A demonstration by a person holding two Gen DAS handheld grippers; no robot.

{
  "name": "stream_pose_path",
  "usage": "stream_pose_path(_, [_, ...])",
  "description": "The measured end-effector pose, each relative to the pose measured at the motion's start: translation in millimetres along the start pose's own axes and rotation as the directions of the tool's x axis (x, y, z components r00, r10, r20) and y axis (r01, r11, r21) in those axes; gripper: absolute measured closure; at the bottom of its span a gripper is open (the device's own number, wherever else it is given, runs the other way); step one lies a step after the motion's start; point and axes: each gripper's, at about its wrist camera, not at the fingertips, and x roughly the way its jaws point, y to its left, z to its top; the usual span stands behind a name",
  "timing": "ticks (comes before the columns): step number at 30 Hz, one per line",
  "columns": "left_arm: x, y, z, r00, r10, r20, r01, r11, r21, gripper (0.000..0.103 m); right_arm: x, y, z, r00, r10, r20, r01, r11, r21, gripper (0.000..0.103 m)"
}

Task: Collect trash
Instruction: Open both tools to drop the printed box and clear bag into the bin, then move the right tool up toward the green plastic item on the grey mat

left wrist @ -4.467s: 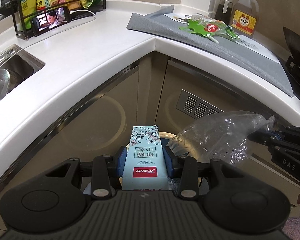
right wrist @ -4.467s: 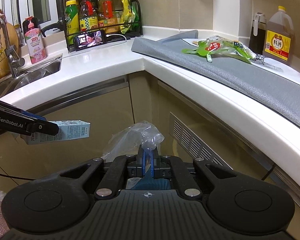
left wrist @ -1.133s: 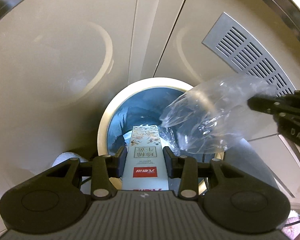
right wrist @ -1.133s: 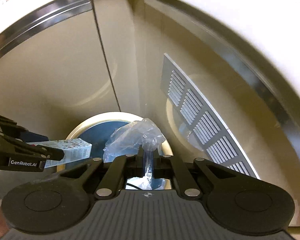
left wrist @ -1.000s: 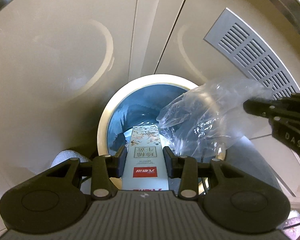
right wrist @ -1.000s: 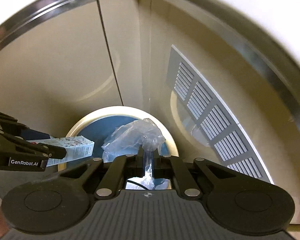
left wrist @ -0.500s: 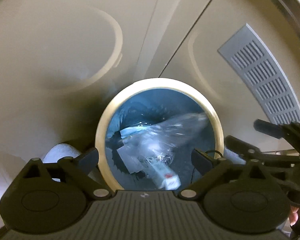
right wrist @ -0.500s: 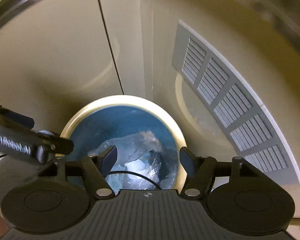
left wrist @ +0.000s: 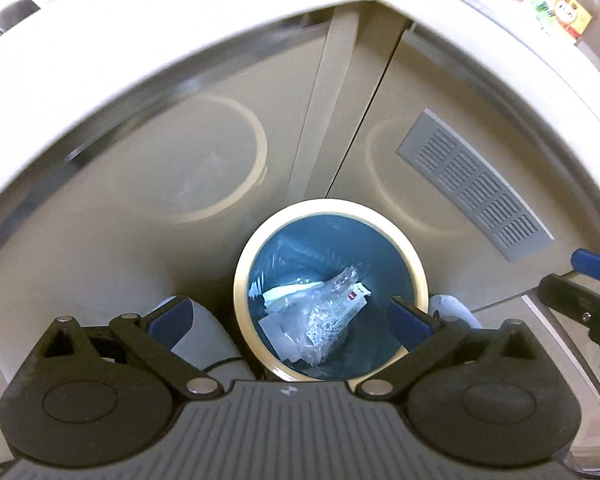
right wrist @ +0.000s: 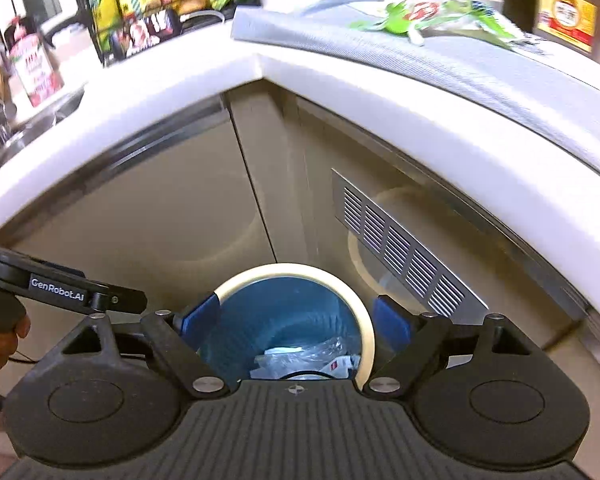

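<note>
A: Where the two cabinet fronts meet, lower centre of the left wrist view, how many bins stand there?

B: One trash bin (left wrist: 416, 268), round, cream rim, blue liner. It shows again at the bottom centre of the right wrist view (right wrist: 367, 320).

A: And what lies in it?

B: Two pieces that I can count: one carton (left wrist: 346, 307) and one clear plastic bag (left wrist: 320, 322), crumpled and lying over the carton. White scraps sit beside them; I cannot tell what those are. In the right wrist view only the top of the heap shows, with the plastic bag (right wrist: 320, 354) above the camera housing.

A: Which way does the carton run?

B: Its long axis goes diagonally, from the lower left of the bin's floor toward the upper right, with the end bearing the small red mark at the upper right.

A: The grippers?

B: Two. The left gripper (left wrist: 288, 322) hangs over the bin with its jaws spread wide and nothing between them; its blue pads frame the bin's mouth. The right gripper (right wrist: 296, 322) is the same, jaws wide apart and bare, also above the bin. Each appears in the other's view: the right gripper at the right edge (left wrist: 592, 280), the left gripper at the left edge (right wrist: 112, 300).

A: Up on the tabletop (right wrist: 172, 76)?

B: One green wrapper (right wrist: 432, 16) on a grey mat (right wrist: 480, 64), upper right of the right wrist view, blurred, and one brown bottle (right wrist: 566, 20) behind it
</note>
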Motion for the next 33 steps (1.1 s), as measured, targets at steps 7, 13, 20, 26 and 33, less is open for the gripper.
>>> stream_pose_path(7, [-38.1,-10.3,-11.4,0.996,0.019,0.082,-0.024,0.998,0.06,0.0,-26.0,6.1,-5.9,1.0,0.019,-0.003,-0.019,1.0,0.009,0.016])
stream_pose_path(13, [-52.6,-21.8,-16.6,0.993,0.018,0.119,-0.032,0.993,0.115,0.0,-39.9,13.6,-6.7,0.999,0.011,0.036,-0.009,0.999,-0.038,0.015])
stream_pose_path(20, [-56.3,-26.5,-22.4,0.989,0.021,0.146,-0.043,0.988,0.149,0.0,-43.0,17.9,-7.9,0.999,0.007,0.035,-0.006,0.999,-0.045,0.015])
stream_pose_path(26, [-55.9,-26.1,-24.2,0.989,0.021,0.146,-0.043,0.987,0.152,0.0,-42.7,22.0,-8.1,0.999,0.009,0.032,-0.007,0.998,-0.07,0.014])
stream_pose_path(33, [-59.4,-29.8,-26.8,0.985,0.024,0.171,-0.053,0.984,0.172,0.0,-41.2,23.0,-9.2,1.0,0.006,0.019,-0.005,0.998,-0.069,0.013])
